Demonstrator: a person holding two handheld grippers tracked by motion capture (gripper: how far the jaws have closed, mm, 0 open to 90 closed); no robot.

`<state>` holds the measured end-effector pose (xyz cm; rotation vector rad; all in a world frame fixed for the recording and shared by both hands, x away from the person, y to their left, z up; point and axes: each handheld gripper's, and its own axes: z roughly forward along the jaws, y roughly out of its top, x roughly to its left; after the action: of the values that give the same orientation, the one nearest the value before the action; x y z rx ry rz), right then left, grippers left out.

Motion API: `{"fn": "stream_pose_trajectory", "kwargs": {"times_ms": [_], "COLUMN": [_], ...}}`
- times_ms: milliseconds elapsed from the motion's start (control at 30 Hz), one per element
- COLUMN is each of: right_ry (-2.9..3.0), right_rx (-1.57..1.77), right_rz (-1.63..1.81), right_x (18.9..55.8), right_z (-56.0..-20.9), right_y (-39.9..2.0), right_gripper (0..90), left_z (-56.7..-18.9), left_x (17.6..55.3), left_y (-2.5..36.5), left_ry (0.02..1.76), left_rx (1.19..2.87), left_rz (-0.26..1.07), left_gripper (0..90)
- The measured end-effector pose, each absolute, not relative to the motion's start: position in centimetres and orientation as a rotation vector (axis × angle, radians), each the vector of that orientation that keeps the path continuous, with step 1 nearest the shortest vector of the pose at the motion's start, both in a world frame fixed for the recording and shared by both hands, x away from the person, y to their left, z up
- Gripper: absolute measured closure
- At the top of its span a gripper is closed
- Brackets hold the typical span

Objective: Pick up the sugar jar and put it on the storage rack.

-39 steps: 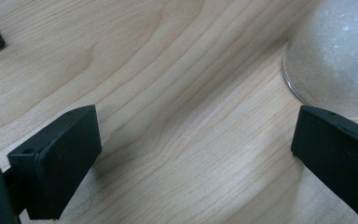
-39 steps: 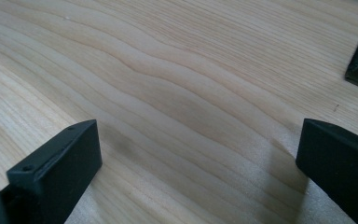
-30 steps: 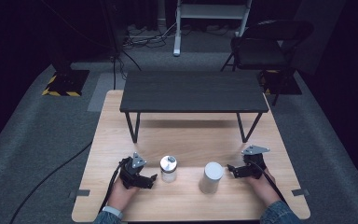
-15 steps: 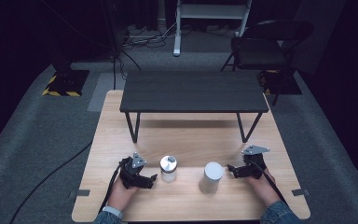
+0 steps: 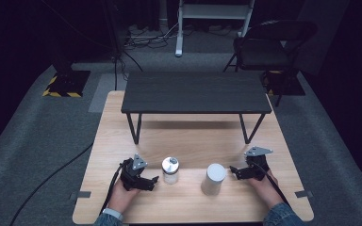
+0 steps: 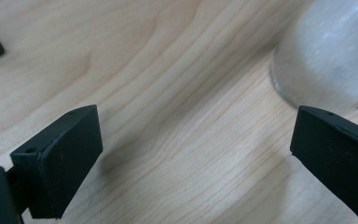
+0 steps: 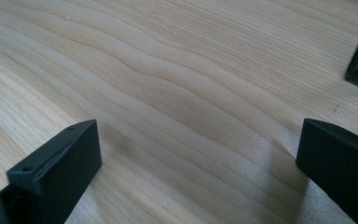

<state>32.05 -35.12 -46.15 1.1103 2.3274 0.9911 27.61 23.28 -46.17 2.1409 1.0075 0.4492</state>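
Nothing moved; jar [image 5: 170, 170] stands upright.

I see the wooden table [image 5: 188, 141] lit brightly from above, room around it dark. Soft shadows lie under the black shelf [image 5: 195, 92]. Gripper views are sharp on wood grain; the pale jar [image 6: 331, 46] is blurred.

jar: clear glass [image 5: 170, 170], metal lid on, upright, tabletop front-left
cup: white [image 5: 214, 179], apparently upside down, just right of the jar
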Motion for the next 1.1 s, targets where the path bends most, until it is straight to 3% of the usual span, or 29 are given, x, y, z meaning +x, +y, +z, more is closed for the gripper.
{"fn": "stream_pose_trajectory", "kwargs": {"times_ms": [700, 1100], "right_ry": [2.336, 2.336], "right_rx": [1.098, 1.097], "right_rz": [0.994, 0.993], "right_x": [32.1, 32.1], "right_z": [-46.2, -46.1], "right_y": [-35.1, -35.1], "right_gripper": [0.0, 0.0], "left_z": [-46.9, -47.7], "left_x": [22.7, 22.5], "left_y": [27.9, 28.1], "left_ry": [0.818, 0.712], "left_rx": [1.685, 1.629], "left_rz": [0.516, 0.518], "left_gripper": [4.1, 5.4]}}
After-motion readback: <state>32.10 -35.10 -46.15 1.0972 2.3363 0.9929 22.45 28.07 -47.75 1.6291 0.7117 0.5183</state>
